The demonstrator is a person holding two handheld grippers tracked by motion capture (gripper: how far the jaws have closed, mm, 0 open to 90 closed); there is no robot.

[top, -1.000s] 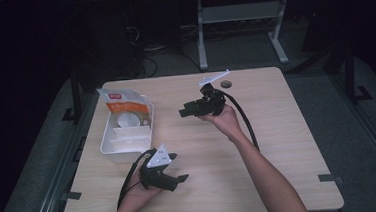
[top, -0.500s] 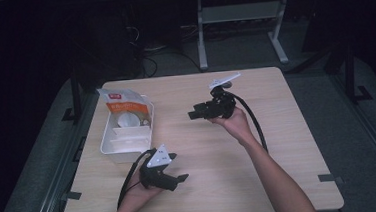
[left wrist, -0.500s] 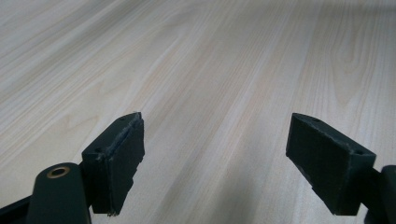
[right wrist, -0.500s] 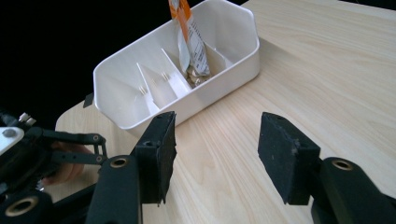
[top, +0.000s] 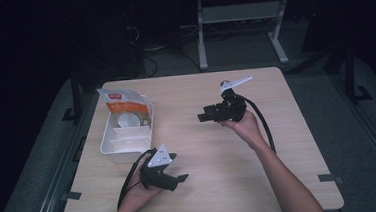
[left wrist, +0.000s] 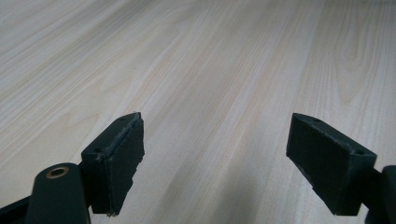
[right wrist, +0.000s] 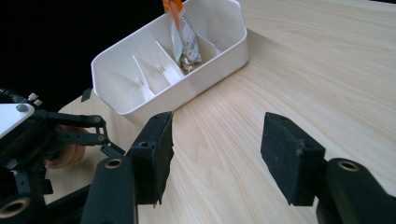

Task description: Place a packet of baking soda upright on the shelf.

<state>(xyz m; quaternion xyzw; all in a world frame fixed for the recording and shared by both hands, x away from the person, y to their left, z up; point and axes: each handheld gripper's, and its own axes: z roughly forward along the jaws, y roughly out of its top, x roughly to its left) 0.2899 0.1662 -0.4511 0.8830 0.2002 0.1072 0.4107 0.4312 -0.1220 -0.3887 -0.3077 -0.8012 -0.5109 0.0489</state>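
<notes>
Both my hand-held grippers, left (top: 177, 177) and right (right wrist: 215, 158), gape empty. The pouch (top: 126, 108) in the tray (top: 109, 141) by the bench's (top: 281, 179) left edge looks light and crinkly (I'd pinch its top).

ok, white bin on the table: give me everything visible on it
The white bin is a glossy, plastic-looking rectangular tray with rounded corners, standing upright on the wooden table near its left edge. Thin white dividers split it into compartments. The near ones look empty; the far one holds an orange-and-white pouch standing up above the rim, with something small and golden at its foot. Neither gripper touches it.
</notes>
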